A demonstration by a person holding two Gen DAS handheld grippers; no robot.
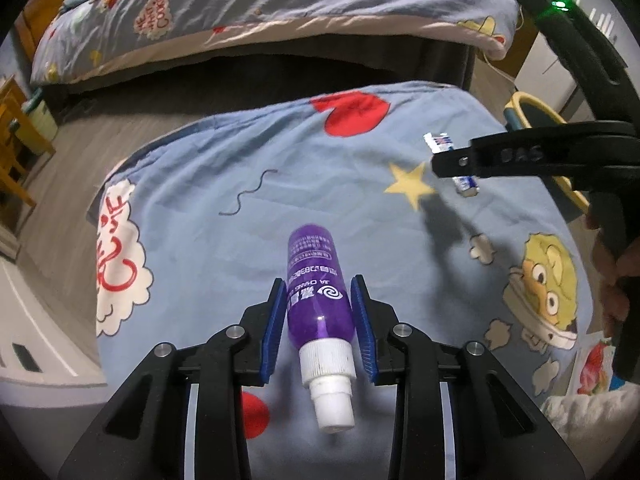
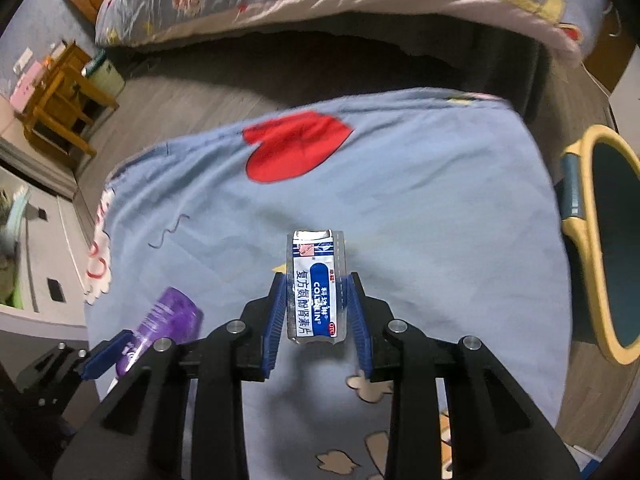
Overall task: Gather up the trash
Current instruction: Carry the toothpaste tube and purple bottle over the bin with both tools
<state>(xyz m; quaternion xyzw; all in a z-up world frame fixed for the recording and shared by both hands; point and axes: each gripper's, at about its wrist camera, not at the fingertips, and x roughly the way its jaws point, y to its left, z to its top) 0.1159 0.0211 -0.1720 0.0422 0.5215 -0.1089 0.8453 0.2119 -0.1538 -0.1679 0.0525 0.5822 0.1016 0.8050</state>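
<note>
Between my left tool's [image 1: 319, 312] blue pads sits a purple spray bottle [image 1: 318, 280], clamped at its lower body, white nozzle pointing back toward the camera. Under both tools lies a blue cartoon blanket [image 1: 240, 168]. My right tool [image 2: 316, 312] is clenched on a blue-and-white pill packet [image 2: 316, 286], which stands upright between the pads. Right of that tool, off the blanket edge, is a yellow-rimmed bin [image 2: 592, 240]. Both items look lifted clear of the blanket.
</note>
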